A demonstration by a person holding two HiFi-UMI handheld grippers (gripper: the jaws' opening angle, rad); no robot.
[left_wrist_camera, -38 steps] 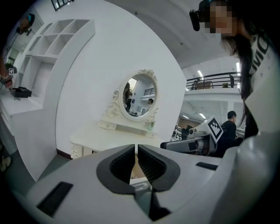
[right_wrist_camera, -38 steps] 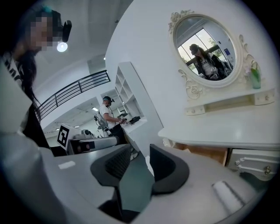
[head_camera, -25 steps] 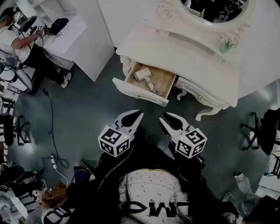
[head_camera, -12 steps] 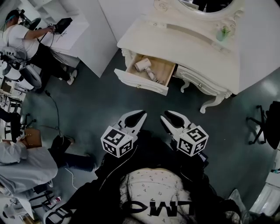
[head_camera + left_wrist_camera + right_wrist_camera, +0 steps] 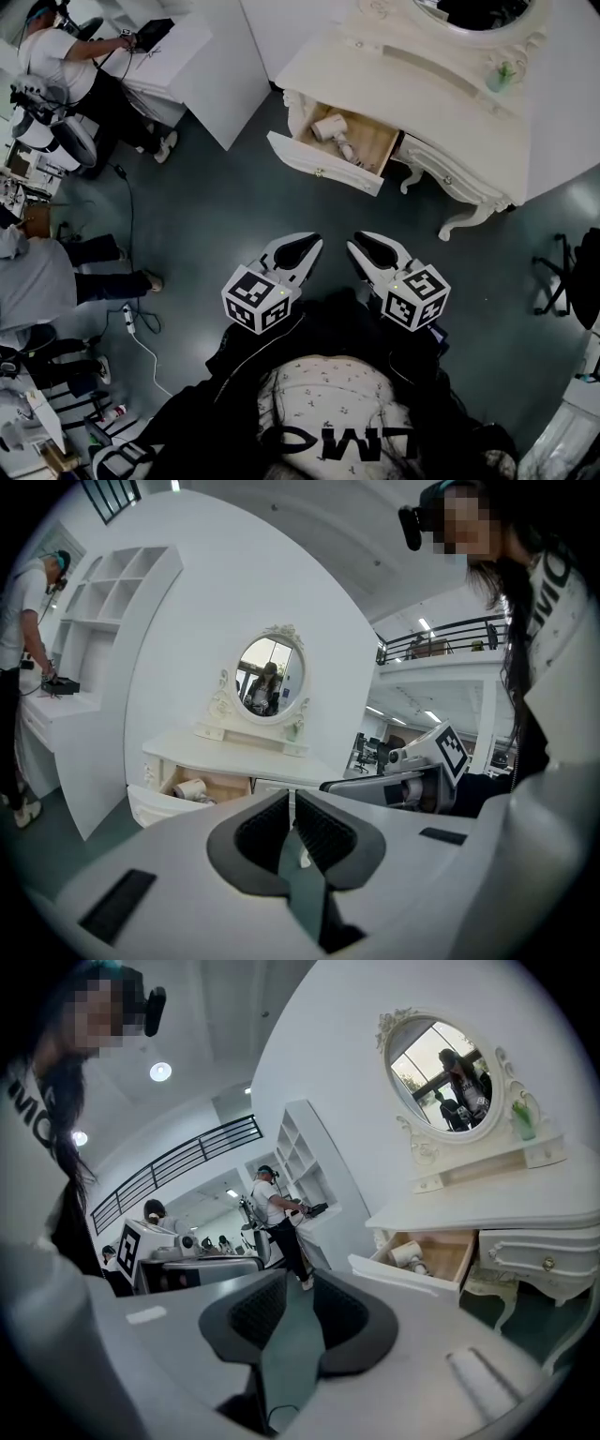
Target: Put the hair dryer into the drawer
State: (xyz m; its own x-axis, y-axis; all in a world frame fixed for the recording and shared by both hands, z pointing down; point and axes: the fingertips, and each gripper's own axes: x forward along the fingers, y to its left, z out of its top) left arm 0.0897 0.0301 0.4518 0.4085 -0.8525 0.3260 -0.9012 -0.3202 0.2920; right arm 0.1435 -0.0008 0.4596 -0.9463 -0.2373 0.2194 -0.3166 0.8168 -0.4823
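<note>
The cream hair dryer (image 5: 333, 129) lies inside the open wooden drawer (image 5: 323, 171) of the white dressing table (image 5: 441, 103). It also shows in the left gripper view (image 5: 190, 787) and the right gripper view (image 5: 406, 1254). Both grippers hang side by side close to my body, well short of the drawer, pointing toward it. My left gripper (image 5: 312, 242) (image 5: 291, 803) is shut and holds nothing. On my right gripper (image 5: 358, 240) (image 5: 292, 1288) the jaws are closing with a gap left and nothing between them.
An oval mirror (image 5: 268, 675) tops the dressing table. A white desk and shelf unit (image 5: 202, 56) stands left of it, with a person (image 5: 66, 66) working there. More people, a cable and a power strip (image 5: 129, 317) are at the left. Office chairs (image 5: 562, 281) stand at the right.
The dressing table and its open drawer have slid up and right in the head view. Both grippers keep their places side by side. Seated people have come into view at the left.
</note>
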